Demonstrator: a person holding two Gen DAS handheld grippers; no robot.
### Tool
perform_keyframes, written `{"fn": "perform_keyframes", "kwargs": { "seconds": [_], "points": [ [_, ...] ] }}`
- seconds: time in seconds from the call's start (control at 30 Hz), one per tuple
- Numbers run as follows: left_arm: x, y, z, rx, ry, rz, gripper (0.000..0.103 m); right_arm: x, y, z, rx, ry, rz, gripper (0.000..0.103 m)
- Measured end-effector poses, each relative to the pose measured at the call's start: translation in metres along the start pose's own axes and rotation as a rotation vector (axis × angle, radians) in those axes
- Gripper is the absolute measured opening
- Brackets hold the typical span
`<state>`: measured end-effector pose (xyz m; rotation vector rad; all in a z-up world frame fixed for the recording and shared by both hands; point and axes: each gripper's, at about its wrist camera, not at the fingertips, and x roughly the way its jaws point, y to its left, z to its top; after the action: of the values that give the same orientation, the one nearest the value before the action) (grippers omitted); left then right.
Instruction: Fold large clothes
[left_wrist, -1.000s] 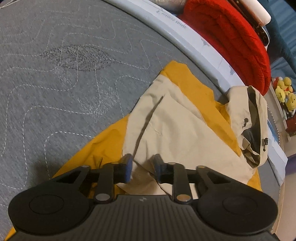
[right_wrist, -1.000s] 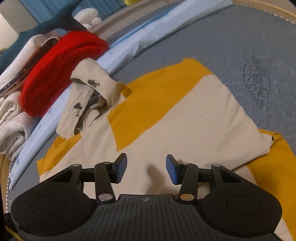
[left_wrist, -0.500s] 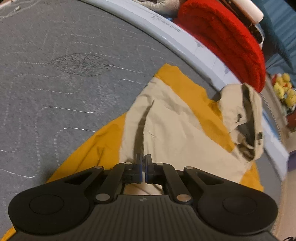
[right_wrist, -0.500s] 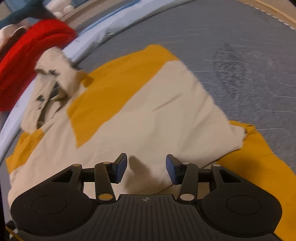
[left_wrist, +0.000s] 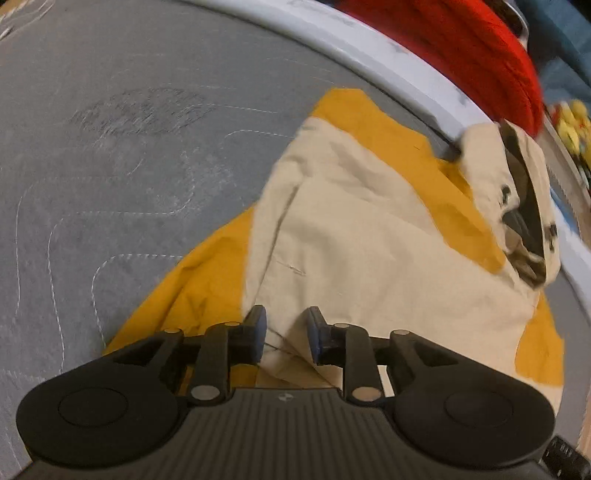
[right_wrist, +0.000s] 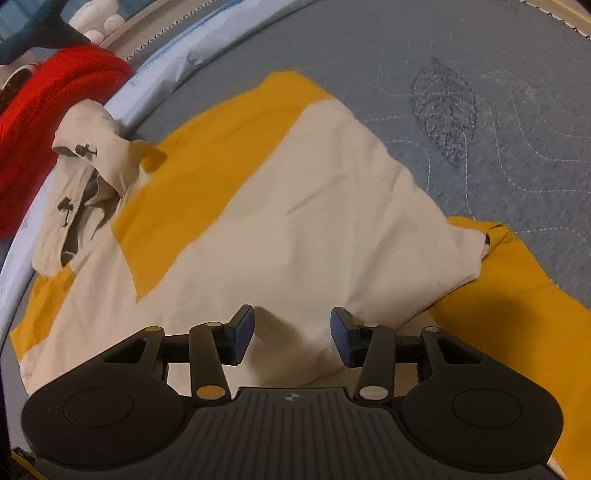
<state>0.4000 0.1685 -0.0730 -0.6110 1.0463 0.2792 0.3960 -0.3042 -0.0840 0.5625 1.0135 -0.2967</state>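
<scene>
Now I have the beige and mustard-yellow hooded jacket flat on the grey quilted mattress. My left gripper has just been opening, beige cloth between its jaws but not pressed. My right gripper stands half open, empty. I should pinch only the hem edge before folding.

The jacket looks like thin matt woven cloth in cream and mustard, lightly creased, lying on a grey quilted mattress with a slightly rough knit face and pale stitched lines. Behind it, the red blanket is chunky and fuzzy, while both claws, left claw and right claw, are matt black plastic with ribbed housings, shiny metal pins and blue rubbery-looking pads.
</scene>
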Motion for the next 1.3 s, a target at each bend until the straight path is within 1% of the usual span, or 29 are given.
{"fn": "perform_keyframes", "kwargs": {
  "seconds": [0.03,0.13,0.17,0.2,0.23,0.3,0.33,0.37,0.43,0.53,0.63,0.7,0.8,0.9,1.0,1.03,1.07,1.1,1.13,1.17,1.27,1.3],
  "points": [
    [-0.005,-0.004,0.001,0.021,-0.013,0.006,0.027,-0.004,0.003,0.001,-0.012,-0.012,0.006,0.048],
    [-0.023,-0.022,0.003,0.129,-0.113,-0.004,0.029,-0.018,0.012,0.006,-0.061,-0.075,0.052,0.049],
    [-0.025,-0.026,0.003,0.149,-0.131,-0.003,0.029,-0.019,0.012,0.007,-0.064,-0.076,0.067,0.049],
    [-0.024,-0.028,0.002,0.157,-0.129,-0.003,0.029,-0.018,0.009,0.010,-0.050,-0.060,0.081,0.049],
    [-0.018,-0.026,0.001,0.144,-0.098,0.000,0.029,-0.015,0.005,0.011,-0.026,-0.031,0.086,0.049],
    [0.000,-0.019,-0.003,0.095,0.006,0.000,0.029,-0.010,-0.003,0.011,0.010,0.024,0.054,0.049],
    [0.002,-0.018,-0.005,0.077,0.026,0.019,0.029,-0.013,-0.006,0.011,0.018,0.024,0.040,0.049],
    [-0.002,-0.019,-0.007,0.079,0.008,0.029,0.029,-0.017,-0.008,0.011,0.017,0.012,0.042,0.049],
    [-0.017,-0.031,-0.008,0.145,-0.055,0.036,0.029,-0.030,-0.005,0.011,-0.017,-0.028,0.061,0.049],
    [-0.042,-0.048,-0.015,0.252,-0.183,-0.011,0.029,-0.054,0.002,0.011,-0.107,-0.127,0.090,0.049],
    [-0.054,-0.065,-0.024,0.346,-0.262,-0.058,0.029,-0.074,0.007,0.011,-0.215,-0.220,0.107,0.049],
    [-0.057,-0.071,-0.030,0.388,-0.281,-0.083,0.029,-0.084,0.009,0.012,-0.279,-0.271,0.105,0.049],
    [-0.064,-0.081,-0.039,0.455,-0.309,-0.106,0.029,-0.095,0.008,0.014,-0.346,-0.324,0.106,0.049],
    [-0.069,-0.091,-0.046,0.519,-0.359,-0.121,0.029,-0.105,0.010,0.018,-0.402,-0.367,0.104,0.049],
    [-0.072,-0.100,-0.049,0.583,-0.402,-0.130,0.028,-0.113,0.010,0.025,-0.437,-0.384,0.114,0.048],
    [-0.074,-0.104,-0.050,0.610,-0.413,-0.135,0.028,-0.115,0.009,0.027,-0.442,-0.385,0.122,0.043],
    [-0.078,-0.106,-0.051,0.628,-0.423,-0.140,0.028,-0.116,0.009,0.030,-0.442,-0.384,0.135,0.030],
    [-0.080,-0.108,-0.050,0.640,-0.430,-0.149,0.028,-0.118,0.006,0.033,-0.439,-0.378,0.150,0.023],
    [-0.082,-0.111,-0.048,0.646,-0.436,-0.156,0.028,-0.119,0.005,0.037,-0.434,-0.373,0.159,0.014],
    [-0.082,-0.117,-0.043,0.651,-0.443,-0.159,0.028,-0.119,0.004,0.040,-0.428,-0.370,0.163,0.011],
    [-0.068,-0.148,-0.018,0.672,-0.443,-0.156,0.027,-0.120,0.000,0.046,-0.418,-0.379,0.152,0.010],
    [-0.062,-0.160,-0.008,0.676,-0.437,-0.166,0.027,-0.120,0.000,0.047,-0.417,-0.379,0.147,0.010]
  ]
}}
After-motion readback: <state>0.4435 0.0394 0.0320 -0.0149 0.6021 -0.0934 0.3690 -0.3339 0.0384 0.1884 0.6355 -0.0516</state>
